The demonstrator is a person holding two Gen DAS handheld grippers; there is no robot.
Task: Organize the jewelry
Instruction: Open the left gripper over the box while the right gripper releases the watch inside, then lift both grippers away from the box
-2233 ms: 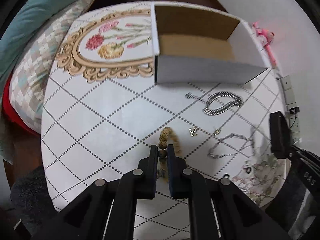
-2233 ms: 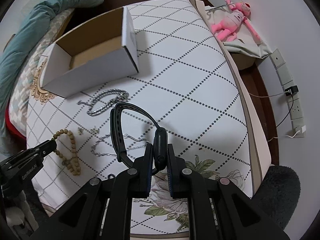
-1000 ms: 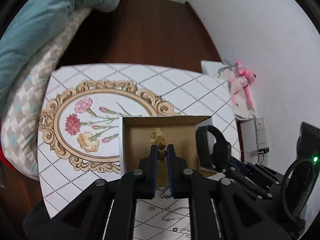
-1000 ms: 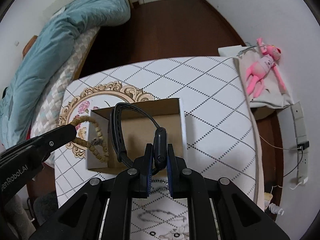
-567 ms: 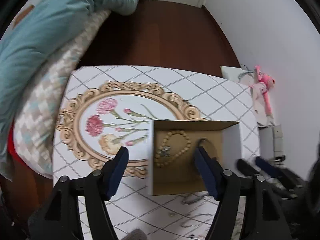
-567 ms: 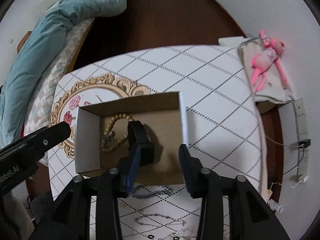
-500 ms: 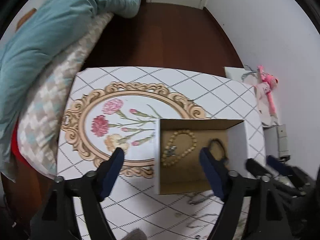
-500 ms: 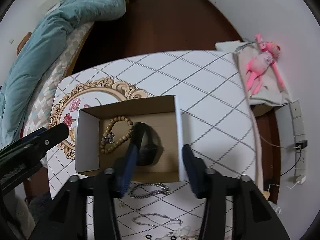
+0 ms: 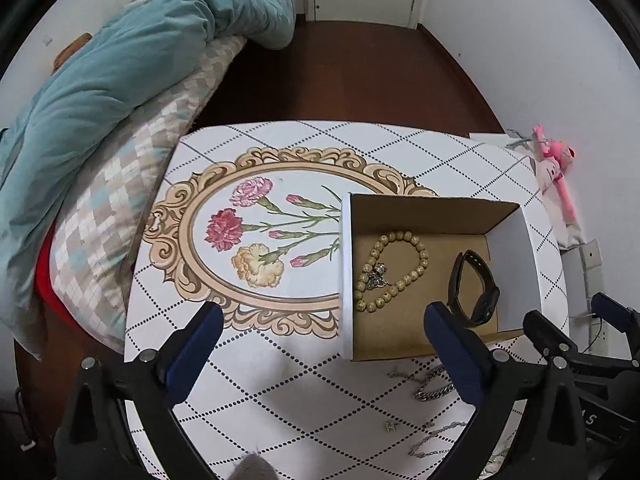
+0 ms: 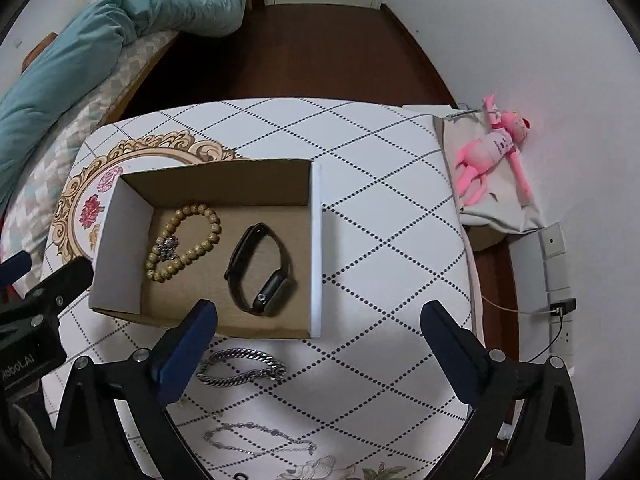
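Now that both loads are let go, the left gripper (image 9: 320, 336) hangs spread and empty; the bead bracelet (image 10: 184, 242) it carried lies in the box (image 10: 316, 248), the watch (image 10: 258, 268) beside it, the right gripper (image 10: 318, 326) spread too. Chains (image 10: 242, 372), perhaps two, wait on the table (image 10: 392, 240).

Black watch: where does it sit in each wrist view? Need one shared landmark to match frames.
Left wrist: black watch lies lower right of centre, in the right half of the cardboard box, just above the right fingertip.
Right wrist: black watch lies left of centre, in the box's right half.
Shared landmark: the bead bracelet beside it in the box, on its left in both views.
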